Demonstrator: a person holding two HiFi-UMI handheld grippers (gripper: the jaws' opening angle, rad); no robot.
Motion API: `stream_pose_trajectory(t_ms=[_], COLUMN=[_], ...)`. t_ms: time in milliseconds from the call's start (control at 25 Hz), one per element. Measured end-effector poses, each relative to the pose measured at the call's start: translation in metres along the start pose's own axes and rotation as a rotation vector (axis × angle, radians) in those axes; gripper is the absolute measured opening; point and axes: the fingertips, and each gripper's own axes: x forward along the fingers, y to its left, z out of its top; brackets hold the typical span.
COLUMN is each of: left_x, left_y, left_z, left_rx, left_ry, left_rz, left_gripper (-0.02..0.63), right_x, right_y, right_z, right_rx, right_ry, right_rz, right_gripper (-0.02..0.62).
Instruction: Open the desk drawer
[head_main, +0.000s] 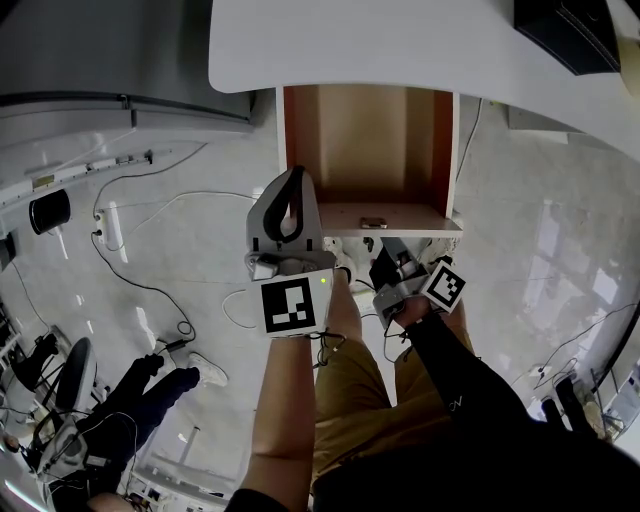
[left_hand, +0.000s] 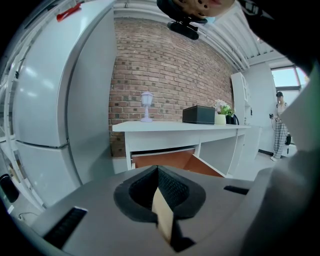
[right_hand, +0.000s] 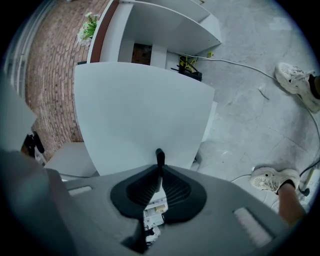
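Watching left gripper (head_main: 296, 176) first: jaws pressed together, empty. Drawer (head_main: 365, 150) pulled out from under white desk (head_main: 350, 40), long axis running desk toward us, front panel facing us. Right gripper (head_main: 380, 258) jaws closed, empty, just beside front.

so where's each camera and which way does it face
head view: on the head, steeply down onto the open brown wooden drawer; arms, left tongs, right tongs show
left gripper view: on the left tongs, level towards the white desk; its shut tongs show
right gripper view: on the right tongs, rolled, at a flat white panel; shut tongs show
shared: head and left gripper views both see the drawer
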Motion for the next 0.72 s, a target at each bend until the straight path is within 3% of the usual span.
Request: stream_pose_trajectory(t_ms=[320,720], left_x=[-0.001,-0.005], left_y=[0.011,0.012], left_z=[-0.004,-0.006], left_rx=[0.006,0.019], left_ry=[0.007,0.017], left_rz=[0.01,0.01], left_gripper=[0.009,0.009], right_x=[0.003,0.001], right_y=[0.0,0.0], right_z=[0.0,0.0], right_rx=[-0.032,-0.054], right_ry=[0.057,0.047], right_rz=[0.007,0.001], right_gripper=[0.025,0.026])
